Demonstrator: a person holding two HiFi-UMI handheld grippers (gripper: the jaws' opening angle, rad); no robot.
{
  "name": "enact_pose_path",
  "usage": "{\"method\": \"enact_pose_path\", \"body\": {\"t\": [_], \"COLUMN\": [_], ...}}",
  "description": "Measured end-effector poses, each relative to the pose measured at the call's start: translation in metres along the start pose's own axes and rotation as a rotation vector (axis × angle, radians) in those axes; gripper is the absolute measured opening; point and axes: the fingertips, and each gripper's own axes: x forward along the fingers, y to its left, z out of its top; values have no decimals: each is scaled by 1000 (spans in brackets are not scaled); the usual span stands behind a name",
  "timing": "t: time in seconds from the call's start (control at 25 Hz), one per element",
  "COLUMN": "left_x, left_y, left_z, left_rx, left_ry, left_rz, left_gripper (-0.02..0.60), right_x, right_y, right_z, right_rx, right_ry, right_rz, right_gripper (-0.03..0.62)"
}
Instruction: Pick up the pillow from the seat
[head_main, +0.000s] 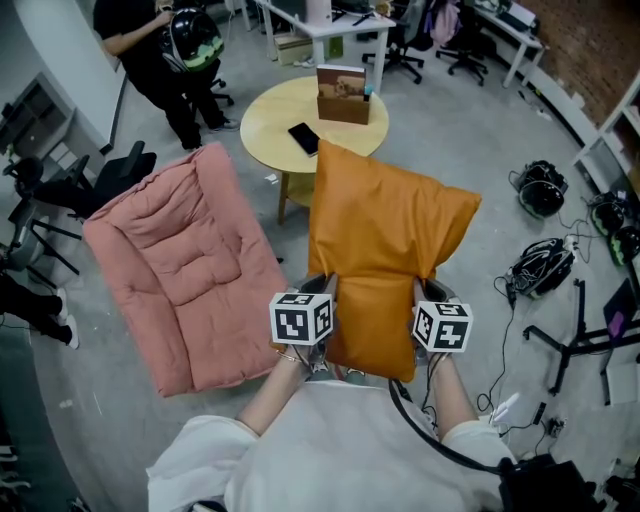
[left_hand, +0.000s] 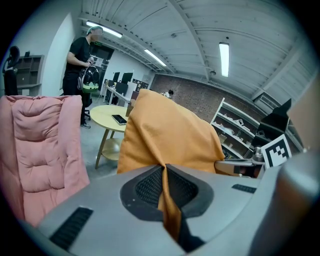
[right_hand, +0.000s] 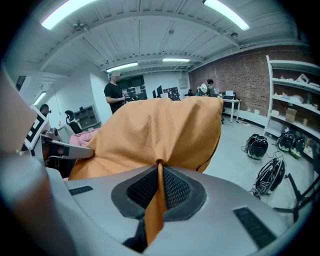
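Pillow (head_main: 385, 240) is held up in front of the person, beside the pink seat (head_main: 190, 270) and to its right, with its long axis running away from both claws. The left gripper (left_hand: 166, 186) and right gripper (right_hand: 160, 186) each pinch a fold of its near edge, side by side, neither one nearer.

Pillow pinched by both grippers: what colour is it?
Plain orange pillow, no pattern; best seen in the head view.
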Motion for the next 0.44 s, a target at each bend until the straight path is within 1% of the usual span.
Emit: {"method": "enact_pose_path", "body": {"t": [0.44], "left_x": [-5], "left_y": [-3], "left_z": [-16], "left_rx": [-6], "left_ry": [21], "left_rz": [10], "left_gripper": [17], "right_x": [-6], "right_y": [1], "right_z": [-10], "right_rx": [-27], "right_ry": [16], "right_rz": [14], "right_gripper": [40]}}
